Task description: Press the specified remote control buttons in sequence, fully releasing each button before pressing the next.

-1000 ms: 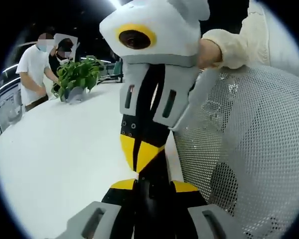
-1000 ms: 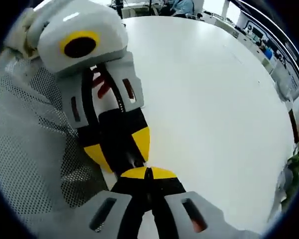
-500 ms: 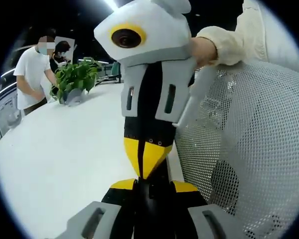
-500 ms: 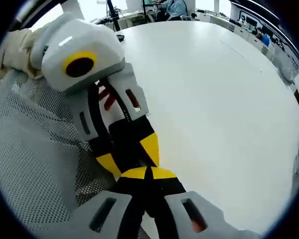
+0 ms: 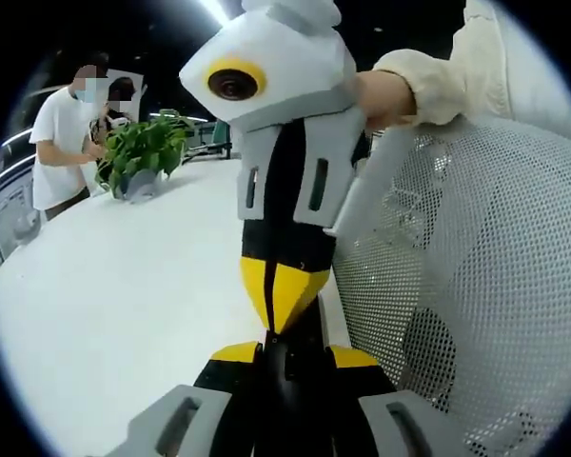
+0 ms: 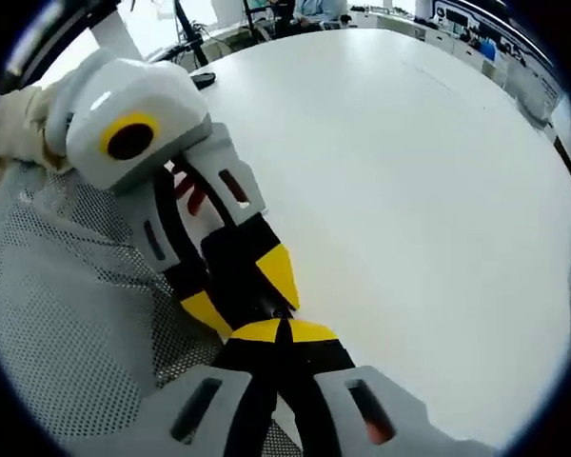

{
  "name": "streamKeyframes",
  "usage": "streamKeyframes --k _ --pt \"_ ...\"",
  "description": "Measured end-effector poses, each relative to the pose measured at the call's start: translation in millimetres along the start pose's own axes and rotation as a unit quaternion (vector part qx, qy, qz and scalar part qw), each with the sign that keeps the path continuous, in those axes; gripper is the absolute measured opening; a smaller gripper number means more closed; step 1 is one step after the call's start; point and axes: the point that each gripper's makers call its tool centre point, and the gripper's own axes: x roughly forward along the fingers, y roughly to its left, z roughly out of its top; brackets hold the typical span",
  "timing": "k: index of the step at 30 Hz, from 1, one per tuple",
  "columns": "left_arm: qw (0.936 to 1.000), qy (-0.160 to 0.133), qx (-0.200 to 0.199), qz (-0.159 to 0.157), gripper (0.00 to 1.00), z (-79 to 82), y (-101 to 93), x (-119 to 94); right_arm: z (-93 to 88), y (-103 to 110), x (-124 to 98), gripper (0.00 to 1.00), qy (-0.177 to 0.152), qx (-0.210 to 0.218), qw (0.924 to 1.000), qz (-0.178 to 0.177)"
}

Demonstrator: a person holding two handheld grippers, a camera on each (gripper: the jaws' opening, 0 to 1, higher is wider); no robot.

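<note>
Left gripper view: my left hand-held gripper [image 5: 281, 350] rises from the bottom centre, jaws clenched on nothing, tip to tip with the right hand-held gripper [image 5: 274, 322] coming down from the top. A white bench [image 5: 124, 286] fills the left; a mesh chair back [image 5: 476, 286] the right; a potted plant [image 5: 143, 152] sits upper left beside two people [image 5: 62, 133]. Right gripper view: both closed tips meet at lower centre [image 6: 284, 328]. I cannot locate the remote control.
</note>
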Motion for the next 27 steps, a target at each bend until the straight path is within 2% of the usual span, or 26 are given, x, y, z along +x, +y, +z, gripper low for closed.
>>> streamKeyframes --k 2,6,13,17,22,27 --pt "1.0 0.0 0.0 0.0 0.27 0.6 -0.6 -0.4 4.8 3.8 2.5 0.0 -0.006 -0.009 0.9999 0.005" --pt "1.0 0.0 0.002 0.0 0.27 -0.2 -0.2 -0.2 5.2 4.0 3.9 0.0 0.013 -0.022 0.9997 0.002" --pt "1.0 -0.001 -0.001 0.0 0.27 0.1 0.2 0.2 4.3 2.7 5.1 0.0 0.071 -0.002 0.9974 -0.011" --pt "1.0 -0.001 0.0 0.0 0.27 0.1 0.4 0.4 3.8 1.6 5.1 0.0 0.084 0.01 0.9963 -0.015" --pt "1.0 -0.002 -0.003 0.0 0.26 0.6 0.4 0.3 2.7 -0.7 5.0 0.0 0.098 0.062 0.9932 -0.005" --pt "1.0 0.0 0.0 0.001 0.26 0.6 0.3 0.3 3.0 0.5 5.8 0.0 0.114 0.065 0.9914 -0.004"
